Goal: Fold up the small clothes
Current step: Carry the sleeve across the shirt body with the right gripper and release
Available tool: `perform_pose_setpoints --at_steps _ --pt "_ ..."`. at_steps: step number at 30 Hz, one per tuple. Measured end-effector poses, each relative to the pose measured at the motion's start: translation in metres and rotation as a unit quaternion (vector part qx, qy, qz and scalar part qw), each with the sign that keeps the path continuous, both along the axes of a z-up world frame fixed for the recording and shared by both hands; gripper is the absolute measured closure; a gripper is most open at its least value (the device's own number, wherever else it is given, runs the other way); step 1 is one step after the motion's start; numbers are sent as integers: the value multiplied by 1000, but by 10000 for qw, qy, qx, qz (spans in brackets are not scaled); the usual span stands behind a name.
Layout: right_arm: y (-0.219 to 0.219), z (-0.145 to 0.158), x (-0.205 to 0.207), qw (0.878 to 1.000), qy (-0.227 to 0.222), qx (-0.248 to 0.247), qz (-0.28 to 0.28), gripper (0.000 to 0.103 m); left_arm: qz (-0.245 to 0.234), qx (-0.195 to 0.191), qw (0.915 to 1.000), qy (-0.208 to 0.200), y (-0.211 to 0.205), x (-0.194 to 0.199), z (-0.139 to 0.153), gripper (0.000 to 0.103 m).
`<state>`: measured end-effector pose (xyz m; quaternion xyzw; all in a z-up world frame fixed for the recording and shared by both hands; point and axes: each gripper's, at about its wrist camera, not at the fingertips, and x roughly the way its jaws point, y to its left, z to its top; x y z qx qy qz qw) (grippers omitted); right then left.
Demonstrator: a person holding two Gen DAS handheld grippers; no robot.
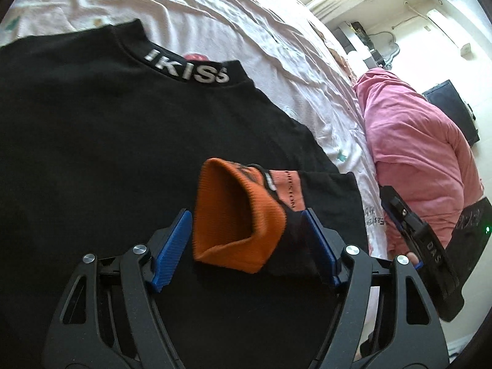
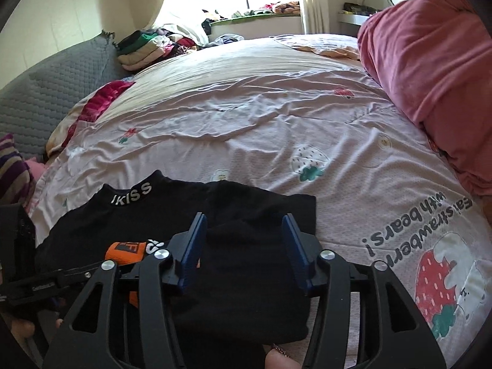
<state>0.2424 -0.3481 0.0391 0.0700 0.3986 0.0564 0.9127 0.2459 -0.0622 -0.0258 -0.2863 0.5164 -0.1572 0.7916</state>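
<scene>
Left wrist view: our left tongs (image 1: 246, 240) stand partly open round the orange cuff (image 1: 236, 221) of the black top (image 1: 92, 153) spread on the bed (image 2: 246, 123) (pads not pressing yet); we should pinch both cuff layers squarely. Right tongs (image 2: 244, 246) hover half open, empty, above it; collar reads "IKISS"
</scene>
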Motion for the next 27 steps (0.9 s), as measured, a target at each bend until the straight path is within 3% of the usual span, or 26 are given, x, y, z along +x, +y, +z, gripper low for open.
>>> perform_pose_setpoints --at_steps 2,4,6,14,20,27 --pt "-4 0 1 10000 41 -15 -48 52 -21 41 10000 4 -8 5 -2 54" --pt "-6 0 2 9999 74 -20 -88 52 -23 100 9999 32 -13 11 -4 84" --pt "-10 -1 3 9999 101 16 -102 52 -58 152 9999 -18 -16 14 -2 103" --pt "-22 5 3 9997 -10 143 -190 52 67 508 9950 -860 10 8 56 103" --pt "-18 10 3 9996 -111 213 -158 52 342 569 9907 -1184 47 -2 86 103" --pt "-5 6 5 9998 -73 149 -56 52 544 913 9842 -1413 76 -22 104 103"
